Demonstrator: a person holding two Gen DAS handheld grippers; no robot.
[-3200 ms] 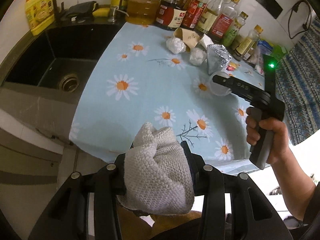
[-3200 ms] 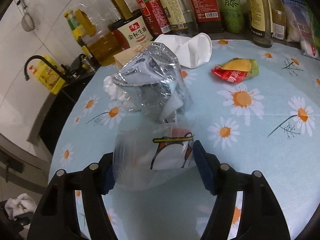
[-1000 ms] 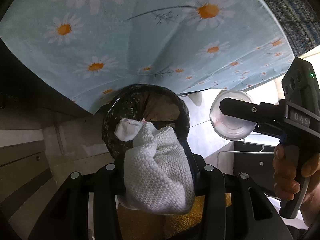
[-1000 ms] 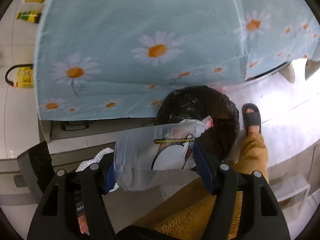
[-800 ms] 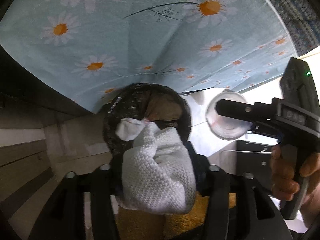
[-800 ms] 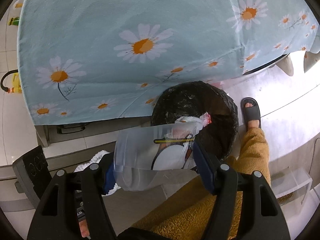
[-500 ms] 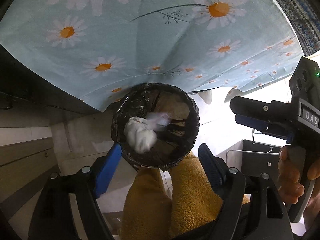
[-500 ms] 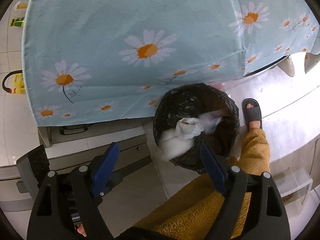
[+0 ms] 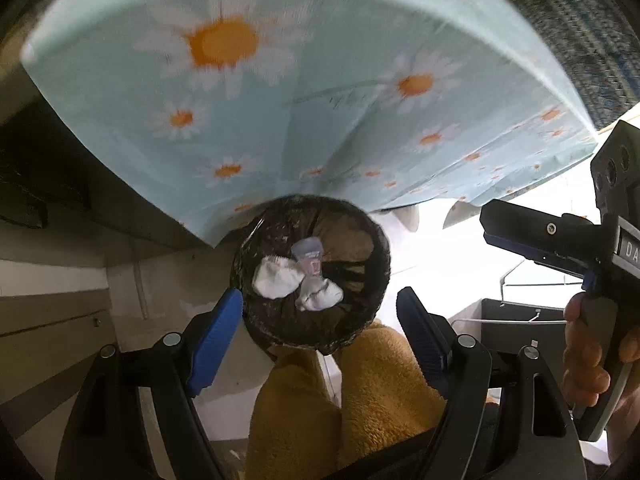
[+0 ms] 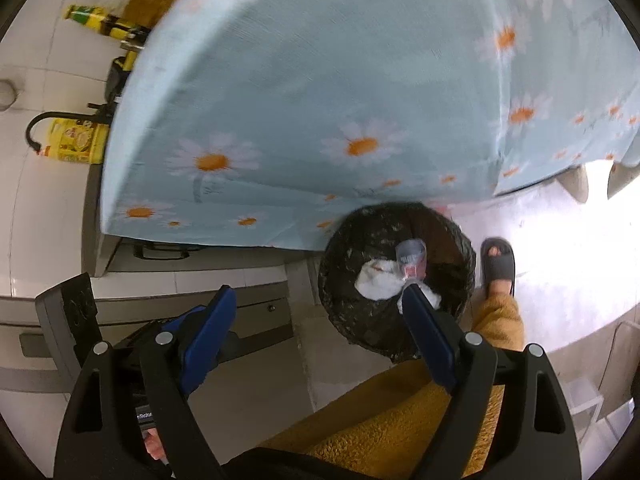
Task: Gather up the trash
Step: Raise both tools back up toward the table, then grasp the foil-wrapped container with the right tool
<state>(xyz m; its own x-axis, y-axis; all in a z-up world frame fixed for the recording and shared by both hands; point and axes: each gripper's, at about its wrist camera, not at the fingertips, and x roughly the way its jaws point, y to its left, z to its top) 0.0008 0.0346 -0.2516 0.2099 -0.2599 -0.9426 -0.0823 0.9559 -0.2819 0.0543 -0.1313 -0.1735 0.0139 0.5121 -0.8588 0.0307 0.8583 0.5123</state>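
Note:
A round bin lined with a black bag (image 9: 360,332) stands on the floor below the table edge; it also shows in the right wrist view (image 10: 344,312). Inside lie white knitted cloth lumps (image 9: 278,280) and a clear plastic cup (image 9: 310,258), seen from the right wrist as the cloth (image 10: 378,280) and cup (image 10: 410,258). My left gripper (image 9: 320,320) is open and empty above the bin. My right gripper (image 10: 316,320) is open and empty beside the bin; it also shows in the left wrist view (image 9: 520,232).
A table with a light blue daisy cloth (image 9: 320,80) overhangs the bin. My yellow trouser legs (image 9: 344,400) and a foot in a grey slipper (image 10: 498,264) stand next to the bin. Grey cabinet drawers (image 10: 168,292) lie left. Bottles (image 10: 96,24) stand far left.
Both grippers opened and let go: the knitted cloth and the plastic cup dropped into the bin. Both grippers have since tilted upward, showing more of the table.

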